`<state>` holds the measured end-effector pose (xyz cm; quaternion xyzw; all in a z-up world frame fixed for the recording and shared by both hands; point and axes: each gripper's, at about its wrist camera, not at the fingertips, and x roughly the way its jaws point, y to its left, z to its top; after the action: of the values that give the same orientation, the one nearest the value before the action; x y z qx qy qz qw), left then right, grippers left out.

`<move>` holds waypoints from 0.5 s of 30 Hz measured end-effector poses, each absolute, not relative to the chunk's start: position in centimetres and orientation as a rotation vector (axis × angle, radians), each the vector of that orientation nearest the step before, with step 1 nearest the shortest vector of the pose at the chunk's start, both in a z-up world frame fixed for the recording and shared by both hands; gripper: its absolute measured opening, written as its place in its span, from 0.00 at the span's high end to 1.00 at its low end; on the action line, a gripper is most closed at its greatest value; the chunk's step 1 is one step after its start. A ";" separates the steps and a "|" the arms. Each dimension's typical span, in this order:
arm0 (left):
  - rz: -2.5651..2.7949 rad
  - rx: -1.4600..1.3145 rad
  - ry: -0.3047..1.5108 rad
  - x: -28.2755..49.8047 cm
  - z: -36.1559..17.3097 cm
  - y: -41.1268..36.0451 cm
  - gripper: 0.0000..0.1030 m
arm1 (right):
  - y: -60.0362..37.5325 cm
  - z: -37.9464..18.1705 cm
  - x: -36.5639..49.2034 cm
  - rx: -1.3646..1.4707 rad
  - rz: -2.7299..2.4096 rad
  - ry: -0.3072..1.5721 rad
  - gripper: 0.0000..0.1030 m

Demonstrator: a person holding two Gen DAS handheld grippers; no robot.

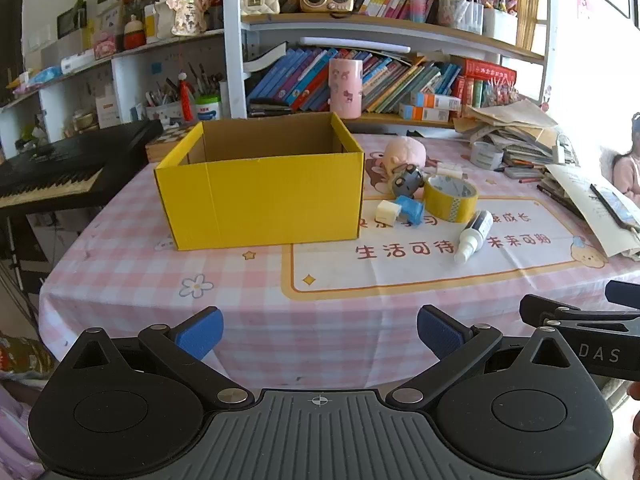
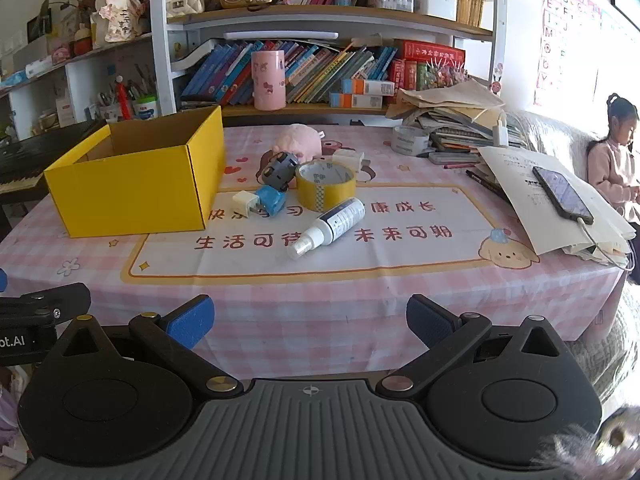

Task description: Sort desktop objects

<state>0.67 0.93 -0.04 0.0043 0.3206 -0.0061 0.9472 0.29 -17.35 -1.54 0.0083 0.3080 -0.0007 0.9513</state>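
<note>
Side by side, left claw (image 1: 320, 334) and right claw (image 2: 310, 322), both released, empty, angled down toward the table (image 2: 360, 304).

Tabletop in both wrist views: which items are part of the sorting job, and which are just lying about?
For the job:
- yellow box
- yellow tape roll
- spray bottle
- white plug
- blue item
- grey toy
- pink plush

Probably just lying about:
- paper stack
- phone
- clear tape roll
- keyboard
</note>
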 end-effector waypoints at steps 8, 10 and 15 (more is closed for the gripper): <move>-0.027 -0.006 0.662 0.8 -0.2 1.1 0.00 | -17.5 -1.7 0.3 0.028 -0.006 0.632 0.00; -0.037 -0.010 0.659 0.7 -0.2 1.1 0.00 | -17.5 -1.7 0.3 0.026 -0.007 0.633 0.00; -0.038 0.000 0.664 0.8 -0.3 1.0 0.00 | -17.6 -1.7 0.3 0.026 -0.006 0.632 0.00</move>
<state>0.77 0.98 -0.29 0.0002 0.3257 -0.0187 0.9453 0.35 -17.57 -1.70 0.0130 0.3108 -0.0027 0.9504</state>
